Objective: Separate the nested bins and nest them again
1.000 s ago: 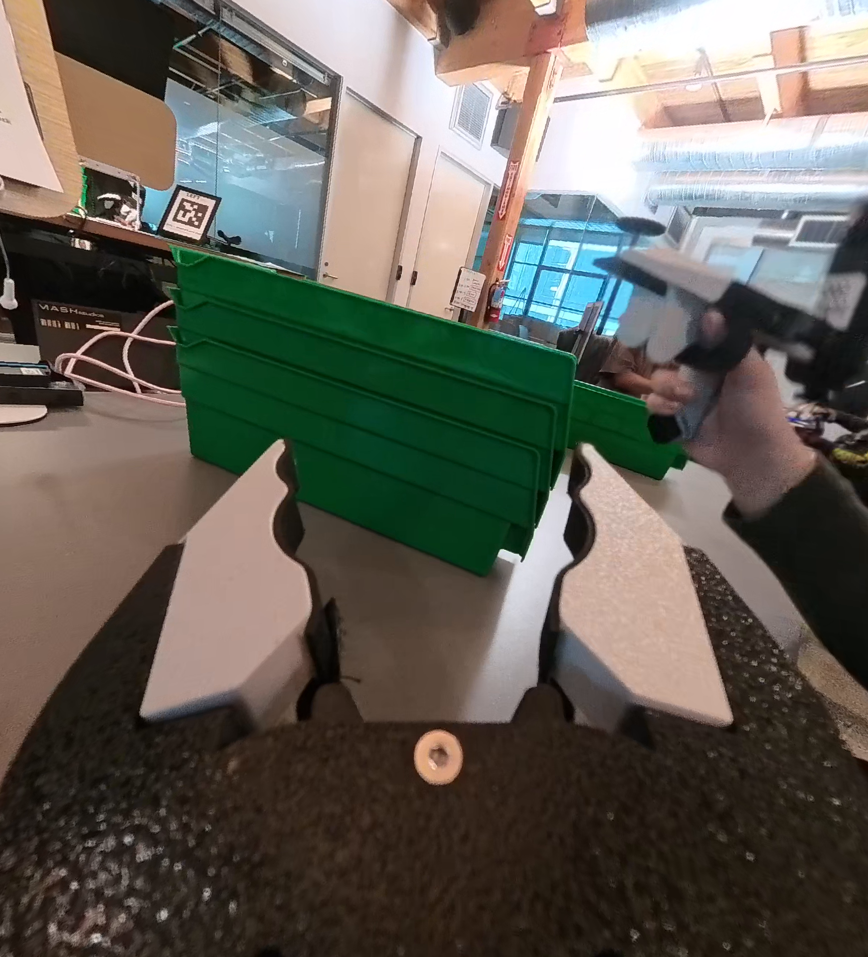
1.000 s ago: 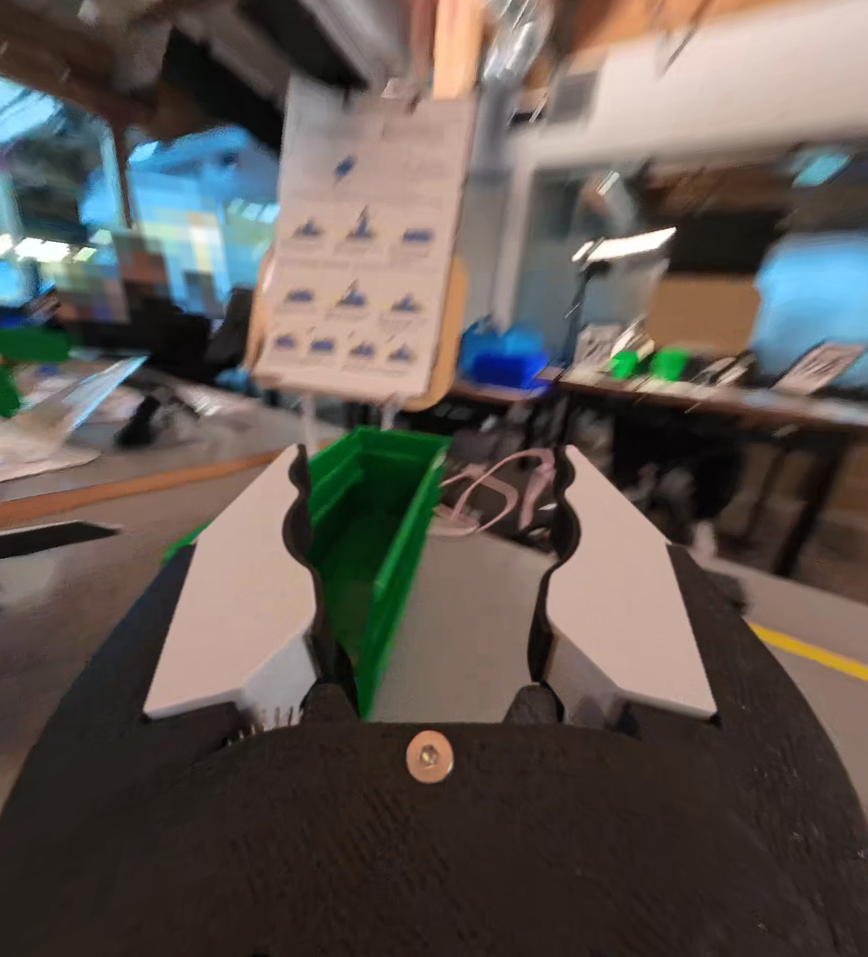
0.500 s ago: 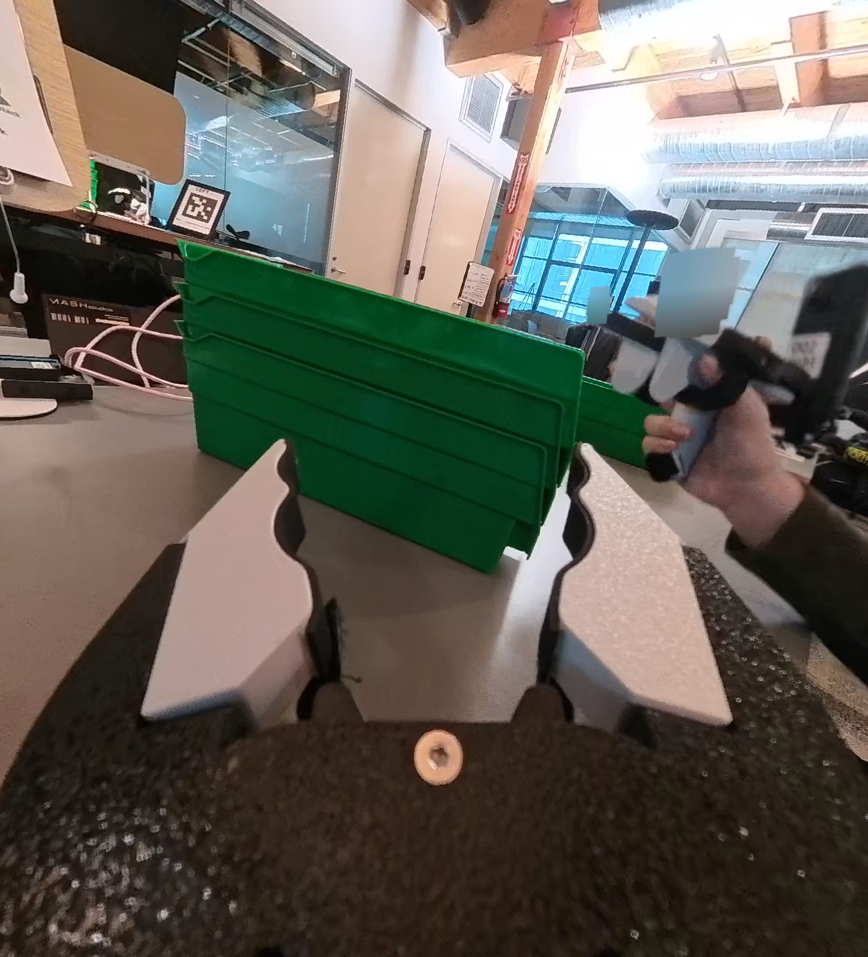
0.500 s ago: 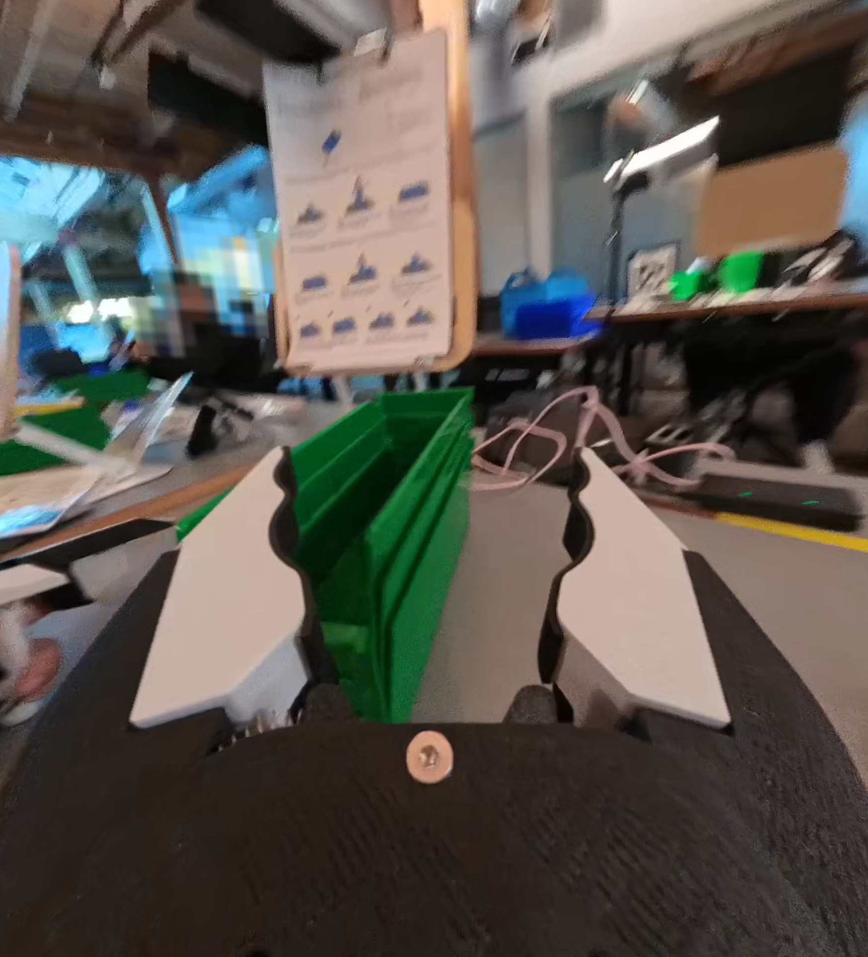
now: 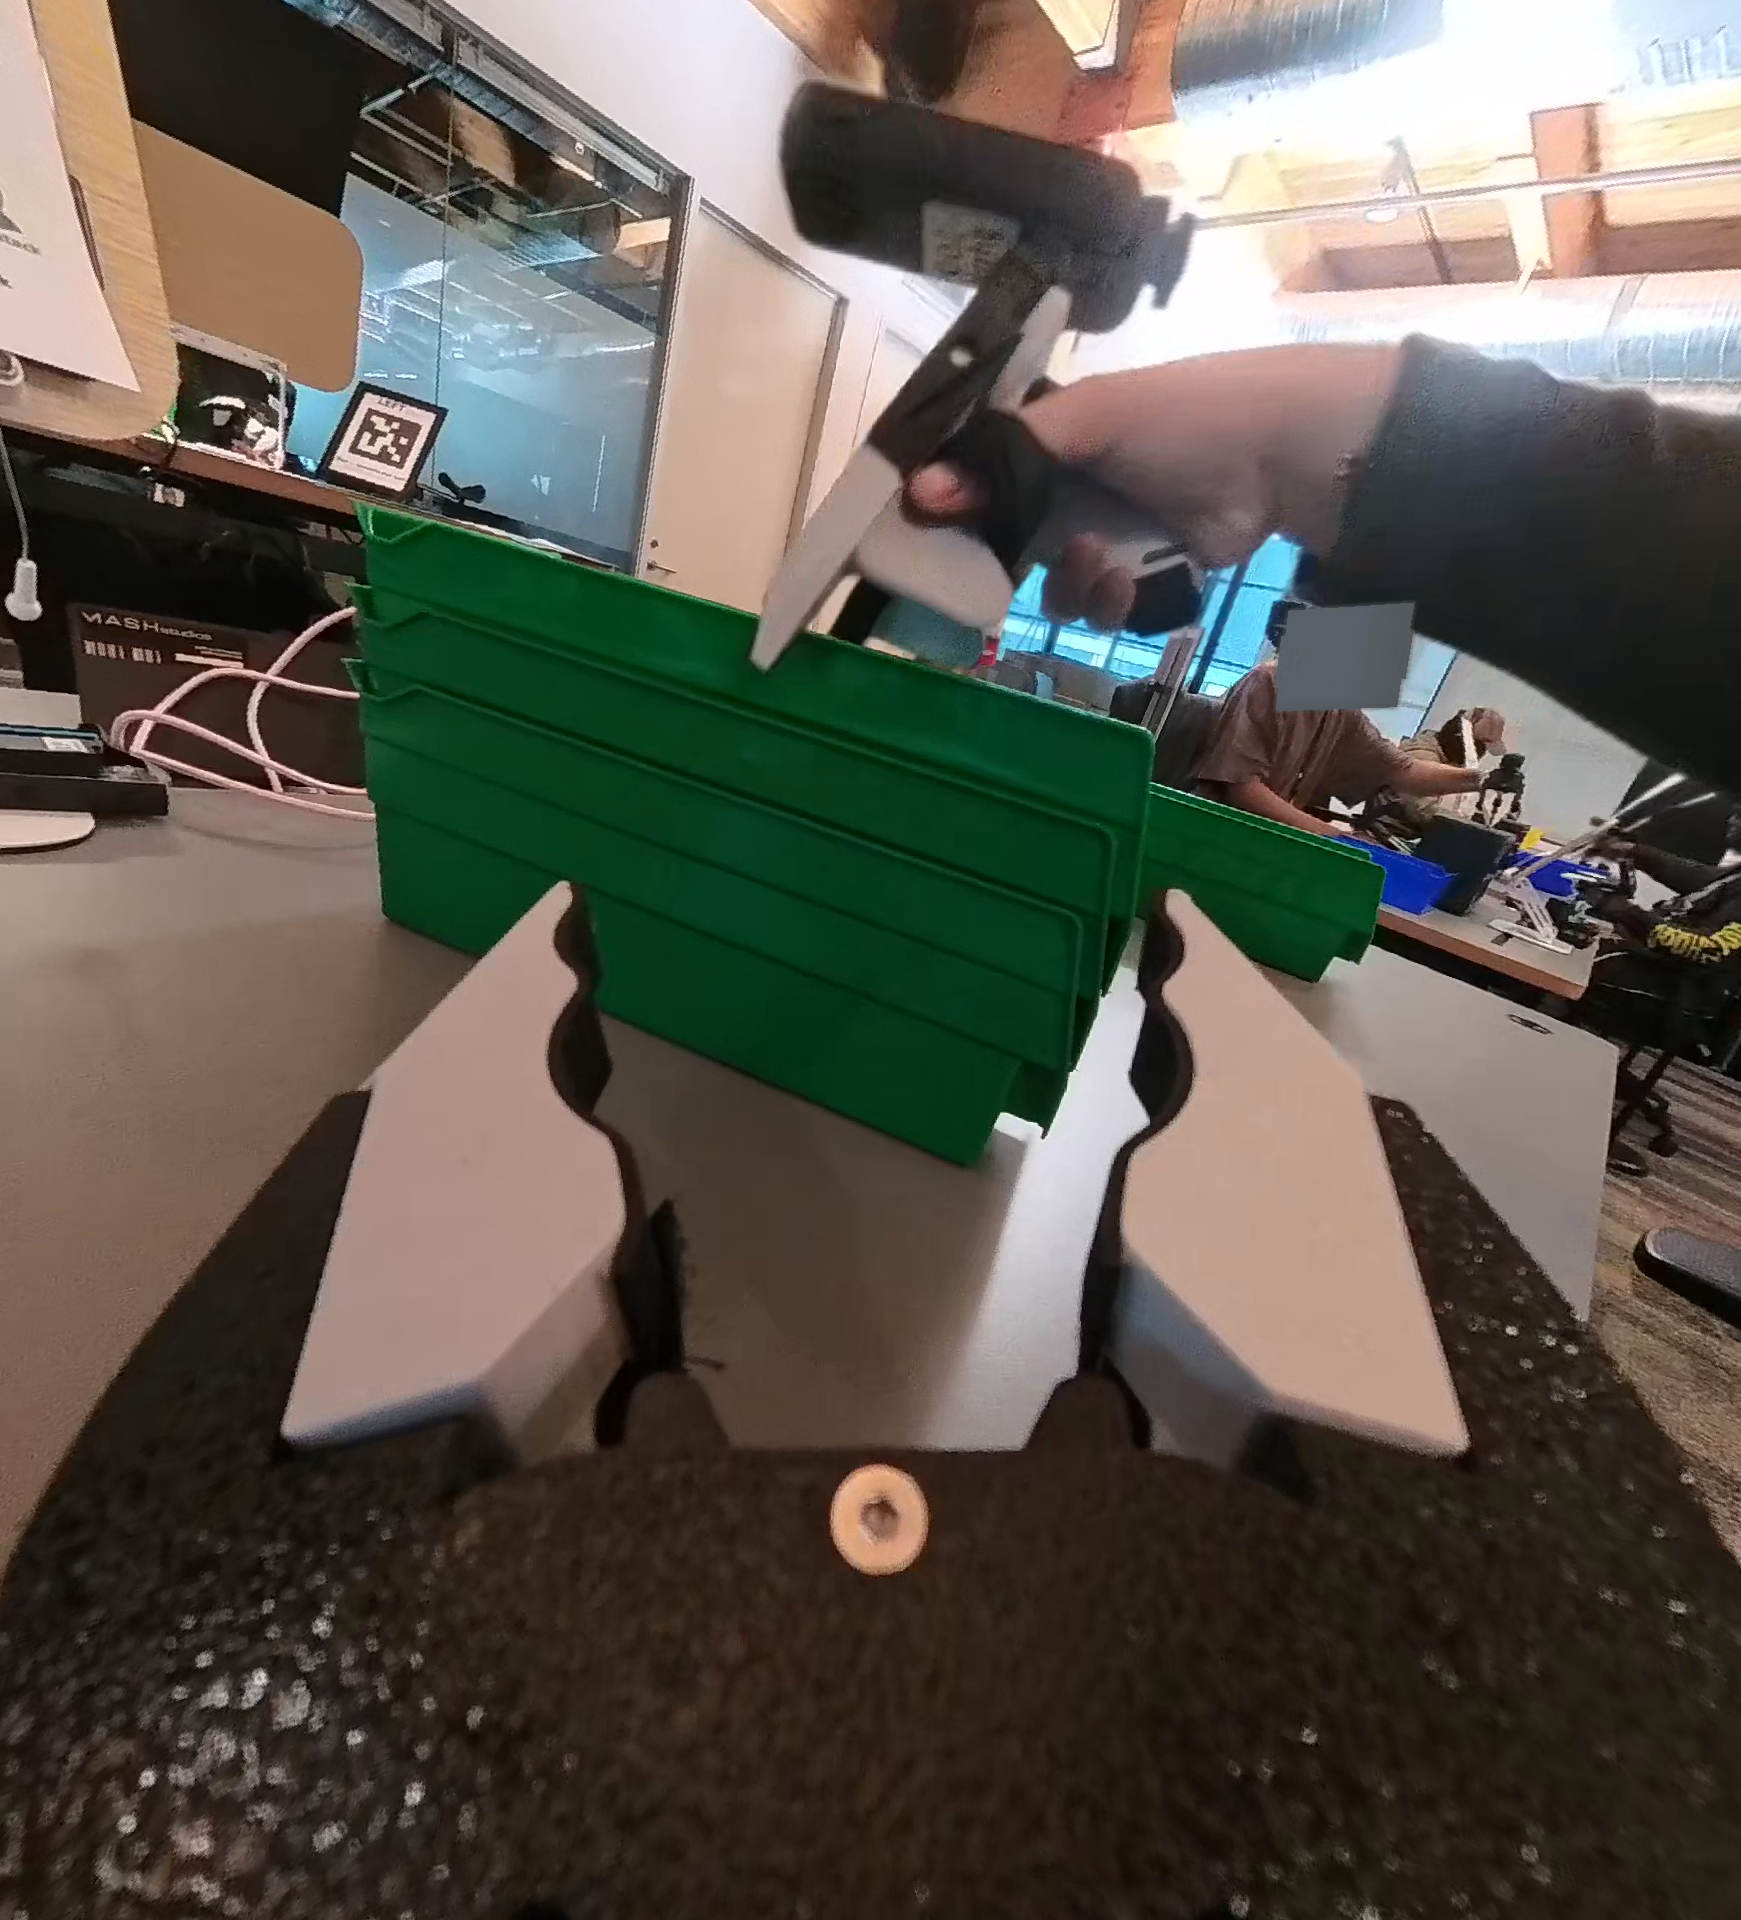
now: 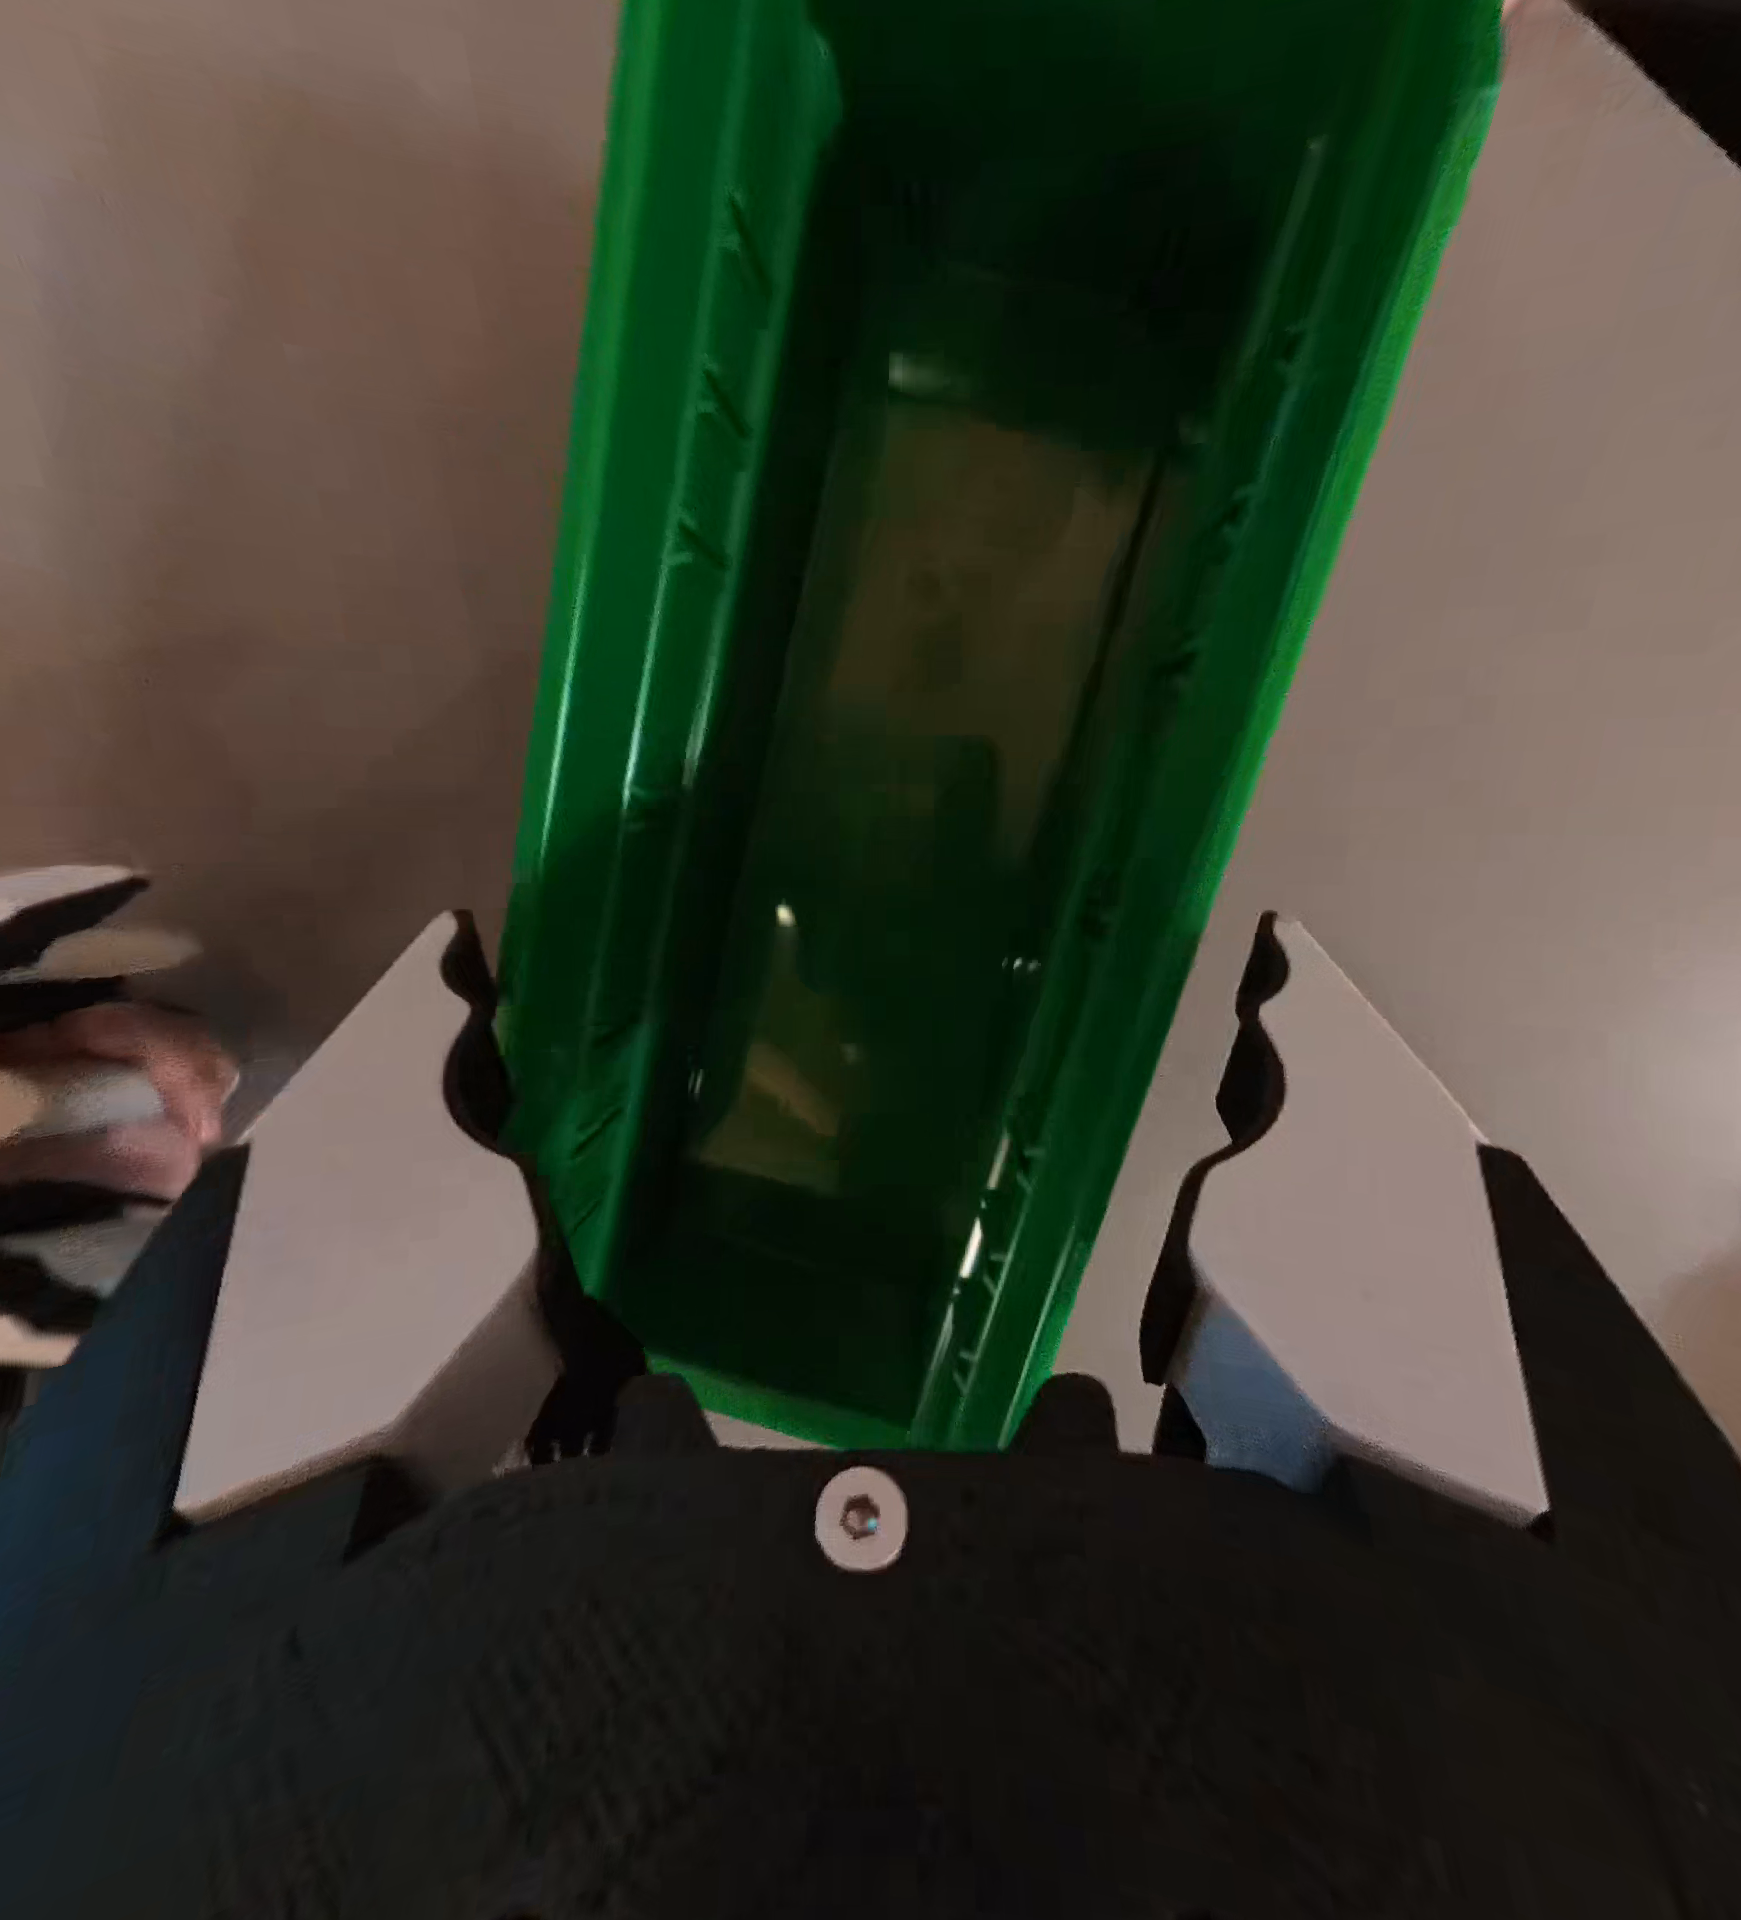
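Two grippers in play: the left gripper and the right gripper. Green bins next: one nested stack on the near table, with at least three rims showing at its left end, though the exact count is hard to call. One more green bin sits alone on the far right. Far left, two flat black boxes, one pink cable and one square marker card.
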Tool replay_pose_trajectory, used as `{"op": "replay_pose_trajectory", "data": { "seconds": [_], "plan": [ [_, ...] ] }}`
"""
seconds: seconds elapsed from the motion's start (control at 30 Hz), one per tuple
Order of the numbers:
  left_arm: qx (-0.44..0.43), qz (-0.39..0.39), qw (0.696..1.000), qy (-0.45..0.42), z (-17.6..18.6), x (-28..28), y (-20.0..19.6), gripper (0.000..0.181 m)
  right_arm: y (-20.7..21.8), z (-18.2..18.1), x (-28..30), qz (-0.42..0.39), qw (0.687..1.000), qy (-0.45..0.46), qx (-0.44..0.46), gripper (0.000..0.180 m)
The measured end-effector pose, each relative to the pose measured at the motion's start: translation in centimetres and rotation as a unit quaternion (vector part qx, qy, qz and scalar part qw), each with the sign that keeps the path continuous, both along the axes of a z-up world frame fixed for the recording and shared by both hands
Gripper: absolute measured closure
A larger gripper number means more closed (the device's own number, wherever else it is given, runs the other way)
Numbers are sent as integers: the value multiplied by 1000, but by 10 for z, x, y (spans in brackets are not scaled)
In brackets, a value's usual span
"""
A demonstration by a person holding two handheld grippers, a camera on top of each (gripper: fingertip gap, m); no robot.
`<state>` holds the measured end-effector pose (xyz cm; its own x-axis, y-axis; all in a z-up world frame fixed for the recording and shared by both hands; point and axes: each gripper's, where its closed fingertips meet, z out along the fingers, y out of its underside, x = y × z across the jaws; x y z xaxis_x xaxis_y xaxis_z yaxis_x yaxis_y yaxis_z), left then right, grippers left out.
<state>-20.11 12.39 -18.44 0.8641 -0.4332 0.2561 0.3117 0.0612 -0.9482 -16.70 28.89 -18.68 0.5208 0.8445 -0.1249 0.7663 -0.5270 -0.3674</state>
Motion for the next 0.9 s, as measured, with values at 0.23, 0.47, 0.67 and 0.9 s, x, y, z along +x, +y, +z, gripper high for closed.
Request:
{"op": "replay_pose_trajectory", "data": {
  "seconds": [0.23,0.47,0.67,0.9],
  "plan": [
    [7,-1,1000,-10,2,-3,-1,78,5,17,-13,-1,1000,-3,5,78],
    [5,-1,1000,-11,2,-3,-1,78,15,42,-18,-15,998,49,23,79],
    [4,0,1000,-9,1,-3,-1,78,13,45,-16,-18,998,63,16,79],
    [4,0,1000,-9,1,-3,-1,78,2,42,-16,-1,997,79,-8,78]
  ]
}}
